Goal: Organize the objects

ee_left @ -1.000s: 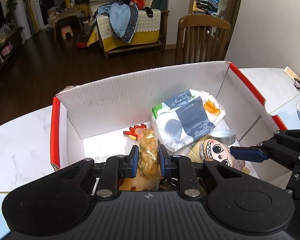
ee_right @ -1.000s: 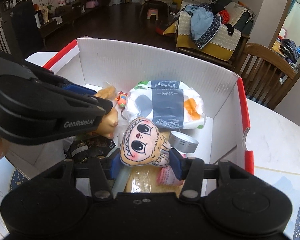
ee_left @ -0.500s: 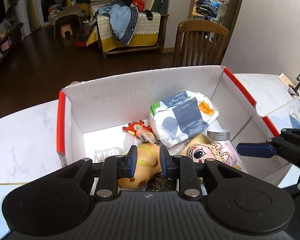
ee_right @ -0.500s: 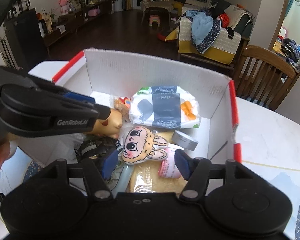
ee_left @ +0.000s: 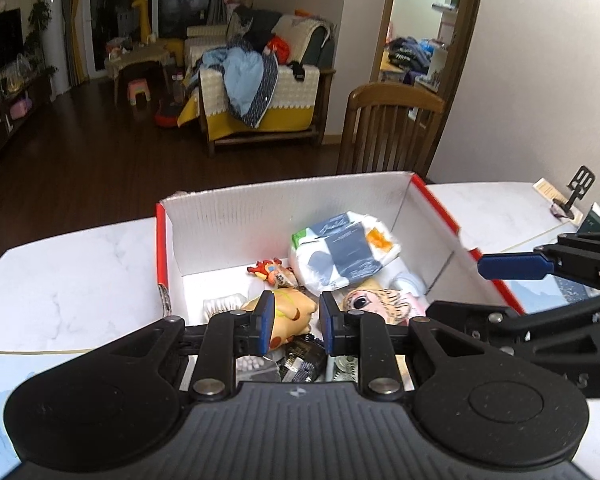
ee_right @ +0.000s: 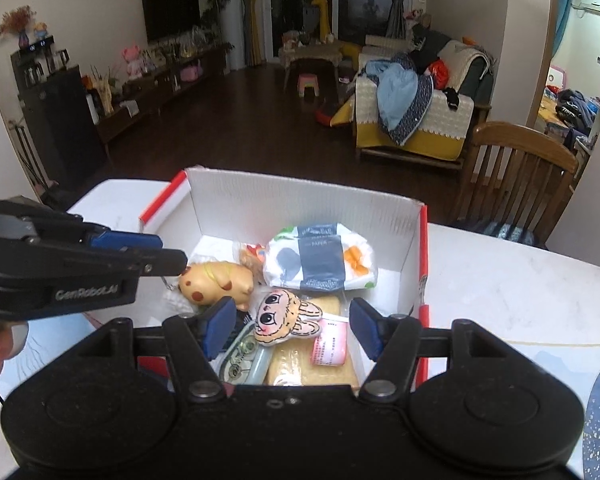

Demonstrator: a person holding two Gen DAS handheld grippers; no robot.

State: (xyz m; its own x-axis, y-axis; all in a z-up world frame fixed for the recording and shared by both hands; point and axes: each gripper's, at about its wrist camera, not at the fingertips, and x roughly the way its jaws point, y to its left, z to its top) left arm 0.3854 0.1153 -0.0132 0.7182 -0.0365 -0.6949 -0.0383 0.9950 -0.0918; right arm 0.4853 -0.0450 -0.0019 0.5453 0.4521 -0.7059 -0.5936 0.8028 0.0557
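Living room behind, dark wood floor, sofa (ee_right: 416,112) piled with clothes, wooden chair (ee_right: 516,172) at the far side of a white marble table (ee_left: 68,280). On the table sits an open white cardboard box (ee_right: 300,204) with red edges, holding all the objects. Biggest item inside is a soft tissue pack (ee_right: 320,258), white wrap with grey-blue panels, green corner and orange patch, lying toward the far wall. In front of it, on the box's left side, a yellow-tan squishy animal toy (ee_right: 216,278) with brown spots lies on its side. Just beside that on the right, a flat plush doll face (ee_right: 286,316) with big dark eyes, tan hair and bunny ears faces up, resting partly on a pale yellow sponge-like block (ee_right: 312,368). A pink-white printed label or packet (ee_right: 330,344) lies touching the doll's right edge. A small red-orange figure toy (ee_left: 270,270) sits near the far wall beside the tissue pack. Dark items under the near edge, too hidden to identify. Left gripper (ee_left: 294,326) hovers above the box's near-left, blue pads slightly apart, nothing between them; the yellow toy sits below, not clamped. Right gripper (ee_right: 292,330) hovers above the near edge, pads spread wide, empty, doll face lying below the gap.
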